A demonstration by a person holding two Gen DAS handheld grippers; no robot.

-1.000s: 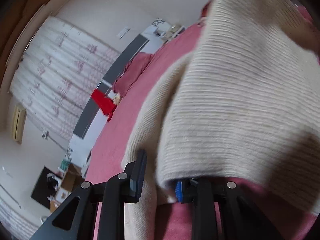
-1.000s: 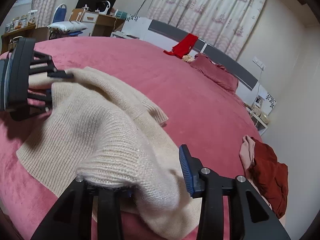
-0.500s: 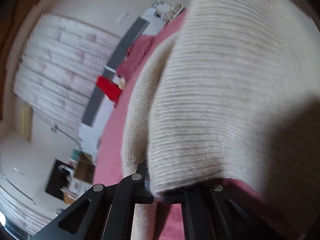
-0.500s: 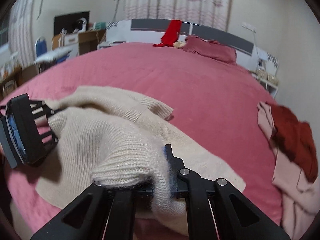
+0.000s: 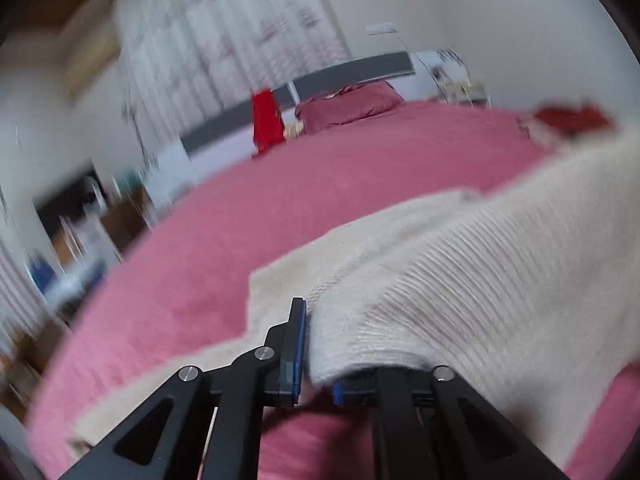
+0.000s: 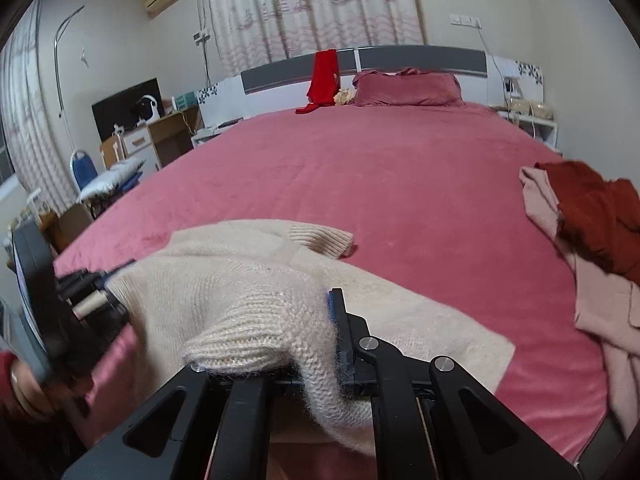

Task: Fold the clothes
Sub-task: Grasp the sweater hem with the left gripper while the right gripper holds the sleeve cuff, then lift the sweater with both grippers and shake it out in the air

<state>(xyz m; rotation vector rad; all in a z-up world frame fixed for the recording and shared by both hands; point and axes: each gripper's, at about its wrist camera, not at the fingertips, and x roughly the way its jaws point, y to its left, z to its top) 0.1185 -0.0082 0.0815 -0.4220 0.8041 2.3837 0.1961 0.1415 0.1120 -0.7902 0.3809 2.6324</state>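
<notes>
Cream sweater point(image 6: 248, 292) now pinched by both tongs, left point(image 5: 316, 360), right point(image 6: 316, 344), previously open.

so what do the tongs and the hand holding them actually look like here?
Both tongs are matte black: angular linkage arms with triangular cutouts and silver rivet pins, with blue pads on the inner finger faces. The right wrist view shows the left tongs from the side, gripped by a hand in a dark red sleeve wearing a gold-coloured ring.

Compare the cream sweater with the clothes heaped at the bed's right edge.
The cream sweater is pale, ribbed knit, clamped by both the left gripper and right gripper. The heap is rust red and pink, crumpled, untouched. Both lie on the pink bed.
</notes>
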